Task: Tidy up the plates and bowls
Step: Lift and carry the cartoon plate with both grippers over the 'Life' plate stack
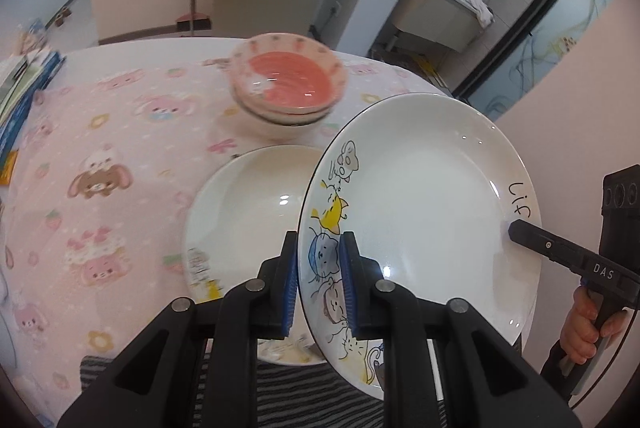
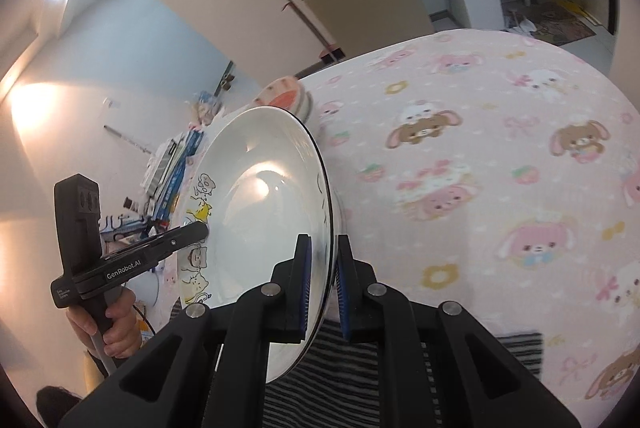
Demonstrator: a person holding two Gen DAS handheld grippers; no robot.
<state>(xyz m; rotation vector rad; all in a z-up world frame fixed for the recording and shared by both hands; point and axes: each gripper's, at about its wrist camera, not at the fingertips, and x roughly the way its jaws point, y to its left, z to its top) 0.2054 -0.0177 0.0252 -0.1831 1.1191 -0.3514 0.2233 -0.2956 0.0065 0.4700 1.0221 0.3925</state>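
A white plate with cartoon cats hangs tilted above the table, held at two opposite rims. My left gripper is shut on its cat-printed edge. My right gripper is shut on the far rim by the lettering. In the right wrist view the same plate stands on edge between the right gripper's blue pads, and the left gripper bites the other side. Below it a second white plate lies on the table. Behind that stands a stack of pink bowls, also visible as bowls.
The table wears a pink cartoon tablecloth. Books and boxes are piled at its left edge. A striped cloth lies at the near edge. A hand holds the right gripper's handle. A broom leans against the cabinets behind.
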